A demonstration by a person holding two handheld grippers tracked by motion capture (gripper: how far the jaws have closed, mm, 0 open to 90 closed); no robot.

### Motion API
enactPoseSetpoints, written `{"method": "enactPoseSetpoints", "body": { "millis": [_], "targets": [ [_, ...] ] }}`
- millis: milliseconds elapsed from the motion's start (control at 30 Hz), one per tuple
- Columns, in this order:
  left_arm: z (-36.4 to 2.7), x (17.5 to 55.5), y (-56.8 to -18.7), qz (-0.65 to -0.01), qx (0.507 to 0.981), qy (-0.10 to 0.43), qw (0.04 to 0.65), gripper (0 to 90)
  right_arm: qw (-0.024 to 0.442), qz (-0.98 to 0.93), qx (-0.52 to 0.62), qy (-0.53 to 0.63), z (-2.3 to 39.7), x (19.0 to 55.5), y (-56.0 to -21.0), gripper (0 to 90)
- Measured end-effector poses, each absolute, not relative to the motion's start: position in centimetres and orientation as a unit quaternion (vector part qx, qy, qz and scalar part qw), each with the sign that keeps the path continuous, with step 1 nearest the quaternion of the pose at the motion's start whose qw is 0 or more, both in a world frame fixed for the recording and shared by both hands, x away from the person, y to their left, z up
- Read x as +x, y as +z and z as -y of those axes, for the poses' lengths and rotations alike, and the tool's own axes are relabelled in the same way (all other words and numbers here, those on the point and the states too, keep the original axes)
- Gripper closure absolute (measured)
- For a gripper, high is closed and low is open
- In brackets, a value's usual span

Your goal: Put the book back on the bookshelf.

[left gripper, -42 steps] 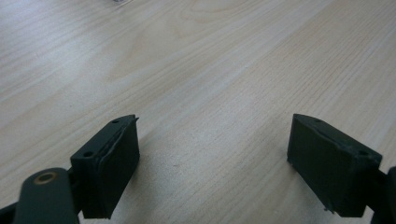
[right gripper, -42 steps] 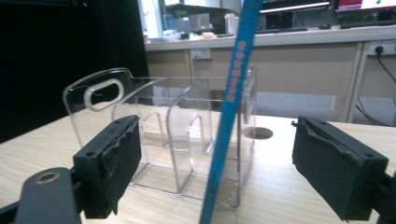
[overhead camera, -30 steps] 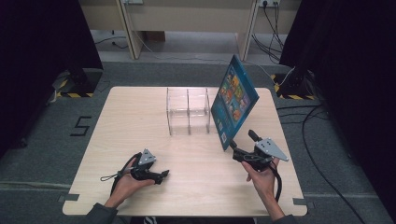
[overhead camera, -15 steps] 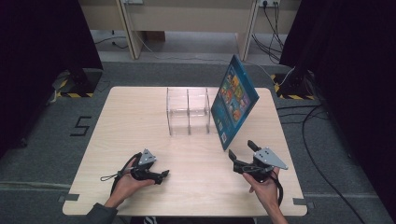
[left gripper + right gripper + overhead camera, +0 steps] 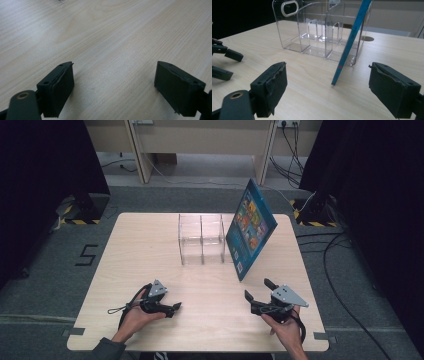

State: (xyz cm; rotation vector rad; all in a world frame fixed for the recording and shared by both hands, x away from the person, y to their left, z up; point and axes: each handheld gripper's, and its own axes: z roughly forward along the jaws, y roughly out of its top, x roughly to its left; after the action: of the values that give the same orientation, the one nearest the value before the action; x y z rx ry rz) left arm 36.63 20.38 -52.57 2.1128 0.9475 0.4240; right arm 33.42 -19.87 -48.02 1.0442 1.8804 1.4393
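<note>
A clear acrylic organizer (image 5: 200, 239) with several compartments stands at the middle of the wooden table (image 5: 140, 255). A blue picture book (image 5: 250, 227) leans tilted against the organizer's right side, its lower corner on the table. In the right gripper view the book's edge (image 5: 350, 40) rises in front of the organizer (image 5: 312, 32). My right gripper (image 5: 258, 289) (image 5: 327, 72) is open, a short way in front of the book and apart from it. My left gripper (image 5: 174, 308) (image 5: 115, 72) rests low over bare tabletop at the front left, open and holding nothing.
The left gripper's jaws (image 5: 224, 62) show at the left edge of the right gripper view. Bare wood stretches between both grippers and the organizer. Around the table there is dark floor with cables (image 5: 345, 250) at the right.
My right gripper has drawn back from the book toward the table's front edge. The book stays leaning on the organizer. The left gripper has not moved.
</note>
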Motion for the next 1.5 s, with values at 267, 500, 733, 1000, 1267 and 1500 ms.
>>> {"method": "enactPoseSetpoints", "body": {
  "millis": [267, 500, 733, 1000, 1267, 1500],
  "targets": [
    [-20.3, 36.6, -52.6, -0.37, 0.83, 0.165, 0.383, 14.4, 0.257, -0.718, 0.388, 0.518, 19.9, 32.4, -48.6, 16.0],
    [-20.3, 36.6, -52.6, -0.37, 0.83, 0.165, 0.383, 14.4, 0.241, -0.747, 0.376, 0.492, 19.8, 31.6, -49.3, 15.9],
    [-20.3, 36.6, -52.6, -0.369, 0.831, 0.164, 0.384, 14.3, 0.227, -0.771, 0.37, 0.467, 19.7, 30.7, -49.9, 16.0],
    [-20.3, 36.6, -52.6, -0.368, 0.831, 0.164, 0.383, 14.3, 0.23, -0.792, 0.37, 0.427, 20.3, 30.1, -50.5, 16.4],
    [-20.3, 36.6, -52.6, -0.367, 0.831, 0.164, 0.385, 14.3, 0.215, -0.812, 0.382, 0.386, 21.1, 29.7, -51.3, 16.5],
    [-20.2, 36.6, -52.6, -0.366, 0.831, 0.163, 0.385, 14.1, 0.2, -0.826, 0.389, 0.355, 21.6, 29.3, -51.9, 16.7]
  ]
}}
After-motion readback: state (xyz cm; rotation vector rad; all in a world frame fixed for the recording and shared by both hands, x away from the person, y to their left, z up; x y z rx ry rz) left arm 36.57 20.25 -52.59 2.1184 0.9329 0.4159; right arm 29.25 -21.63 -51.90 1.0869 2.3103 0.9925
